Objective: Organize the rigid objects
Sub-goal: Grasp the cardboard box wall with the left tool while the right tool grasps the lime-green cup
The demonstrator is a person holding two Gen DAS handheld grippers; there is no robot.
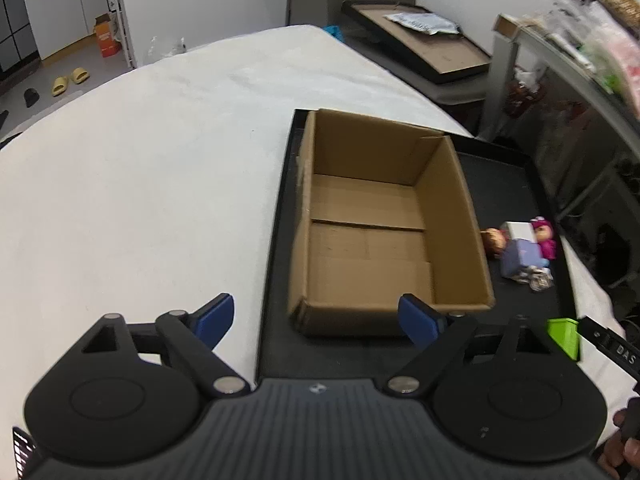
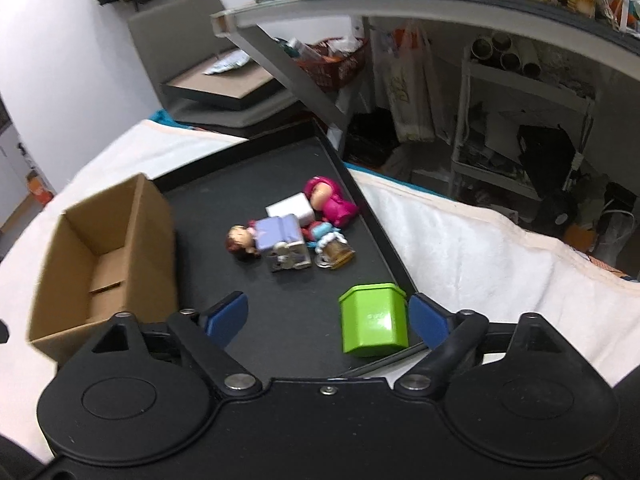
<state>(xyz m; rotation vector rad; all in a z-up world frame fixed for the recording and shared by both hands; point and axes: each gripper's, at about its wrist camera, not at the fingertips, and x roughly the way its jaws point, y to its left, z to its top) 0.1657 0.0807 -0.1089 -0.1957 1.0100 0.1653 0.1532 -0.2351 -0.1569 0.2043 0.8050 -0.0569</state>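
Right wrist: green container beside tool

Black tools, blue fingertip pads.

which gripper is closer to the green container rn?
Right. The right gripper is open, and the green container sits just inside its right fingertip. The left gripper, also open, faces the cardboard box, with the container off to its right.

"DAS" — white letters on a black bar.
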